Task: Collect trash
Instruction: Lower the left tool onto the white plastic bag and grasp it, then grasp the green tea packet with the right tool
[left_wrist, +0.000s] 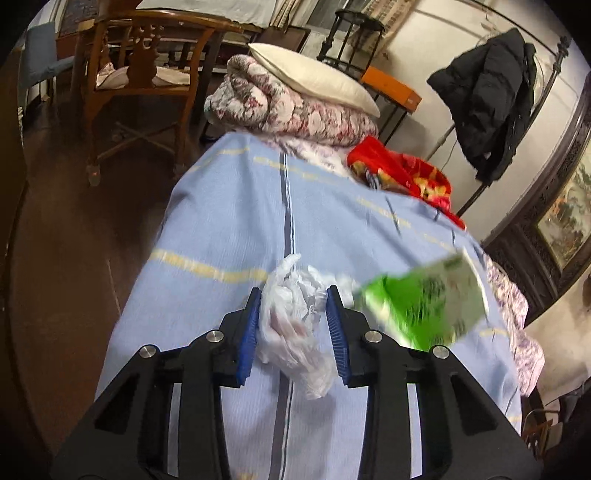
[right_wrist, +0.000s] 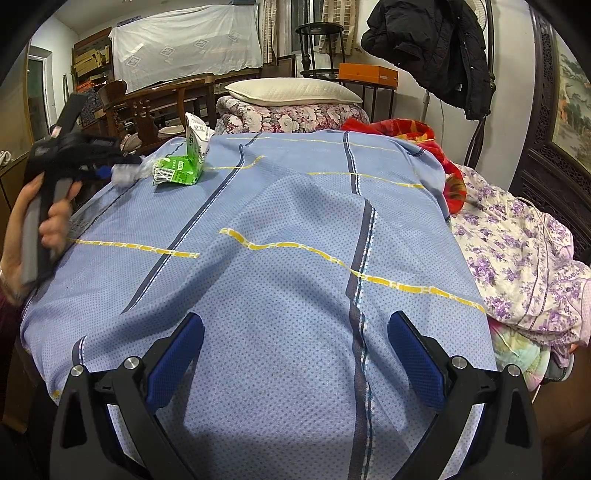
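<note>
The left gripper (left_wrist: 293, 314) has its blue-padded jaws drawn close onto a crumpled, translucent white plastic bag (left_wrist: 295, 321); both pads press into the bag's sides, and loose folds spill out above and below them over the pale blue woven bedspread with navy stripes and yellow dashed lines (left_wrist: 221, 229). Just to the right of that bag lies a green and white drink carton (left_wrist: 424, 306), blurred in the left wrist view. From the right wrist camera the same carton (right_wrist: 183, 162) sits near the far left edge of the bed, its gabled top torn open and standing up; there is dark printing and what looks like a barcode on its side panels, but none of it is sharp enough to read. In that view a hand (right_wrist: 51, 225) grips the grey handle of the left gripper beside the carton, with the bag bunched at its tip. The right gripper (right_wrist: 295, 350) hangs over the near part of the bedspread with its jaws spread wide and nothing between them. At the head of the bed a cream pillow (right_wrist: 291, 92) rests on a folded floral quilt (right_wrist: 288, 118), and a black padded jacket (right_wrist: 432, 48) hangs at the right.
</note>
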